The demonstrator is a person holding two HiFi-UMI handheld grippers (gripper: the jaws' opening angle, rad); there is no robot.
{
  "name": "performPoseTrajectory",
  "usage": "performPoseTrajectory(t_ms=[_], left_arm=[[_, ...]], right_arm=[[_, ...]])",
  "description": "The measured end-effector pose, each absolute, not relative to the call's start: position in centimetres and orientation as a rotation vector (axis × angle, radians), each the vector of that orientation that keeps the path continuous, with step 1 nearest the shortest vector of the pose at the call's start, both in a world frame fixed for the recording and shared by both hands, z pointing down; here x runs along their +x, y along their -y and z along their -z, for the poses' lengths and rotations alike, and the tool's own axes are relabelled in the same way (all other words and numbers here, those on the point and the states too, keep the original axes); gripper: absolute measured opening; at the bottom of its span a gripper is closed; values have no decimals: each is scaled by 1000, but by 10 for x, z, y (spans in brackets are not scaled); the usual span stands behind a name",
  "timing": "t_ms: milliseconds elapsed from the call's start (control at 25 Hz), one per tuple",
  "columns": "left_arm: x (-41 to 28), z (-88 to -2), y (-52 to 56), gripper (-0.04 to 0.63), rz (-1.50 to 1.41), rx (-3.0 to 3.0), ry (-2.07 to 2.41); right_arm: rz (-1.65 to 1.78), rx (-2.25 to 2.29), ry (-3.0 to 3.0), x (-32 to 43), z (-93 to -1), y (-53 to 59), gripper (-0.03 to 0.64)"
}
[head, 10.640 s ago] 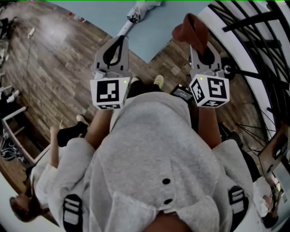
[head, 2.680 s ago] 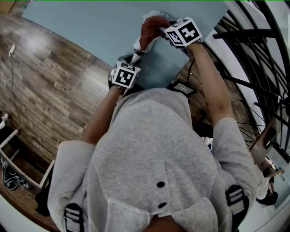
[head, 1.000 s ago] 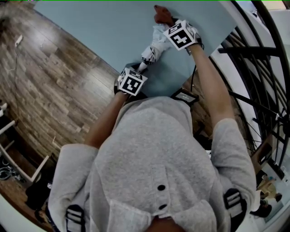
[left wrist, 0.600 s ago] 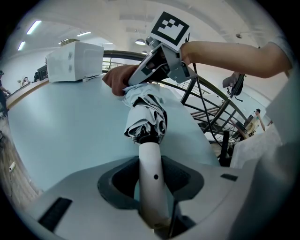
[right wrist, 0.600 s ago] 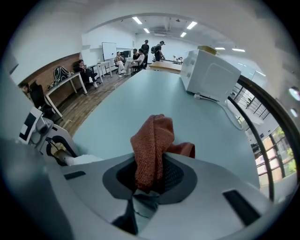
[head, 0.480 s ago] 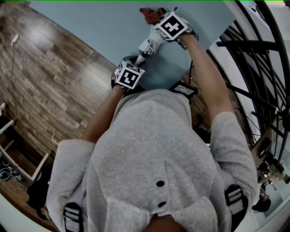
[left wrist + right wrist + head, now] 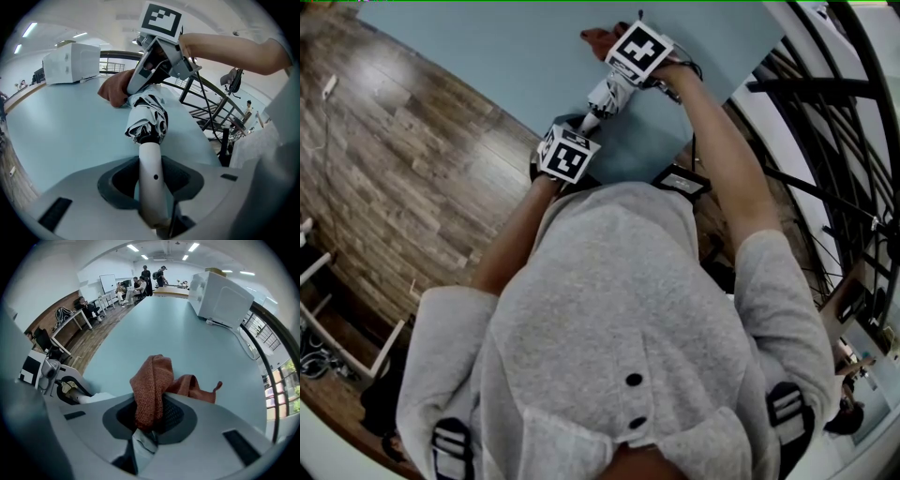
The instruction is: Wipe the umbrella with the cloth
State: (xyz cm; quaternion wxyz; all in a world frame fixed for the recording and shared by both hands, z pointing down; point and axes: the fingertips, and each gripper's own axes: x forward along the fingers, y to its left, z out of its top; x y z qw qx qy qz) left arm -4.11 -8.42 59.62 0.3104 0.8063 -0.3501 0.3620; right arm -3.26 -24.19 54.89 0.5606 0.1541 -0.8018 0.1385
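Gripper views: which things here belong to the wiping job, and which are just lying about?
Part of the job:
umbrella, held by the left gripper
cloth, held by the right gripper

Just lying about:
white box on the table
black railing
desks in the background

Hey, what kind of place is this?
Probably an open office or lab workroom: ceiling strip lights, a whiteboard, and people at desks beside the wood floor.
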Motion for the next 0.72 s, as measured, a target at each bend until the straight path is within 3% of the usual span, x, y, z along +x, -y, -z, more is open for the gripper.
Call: performPoseTrajectory(t_ms=[720], left_arm=[[-41,-596,82,155,-996,2155,903]], right_arm=[[-337,349,1751,-29,-556,207,75]])
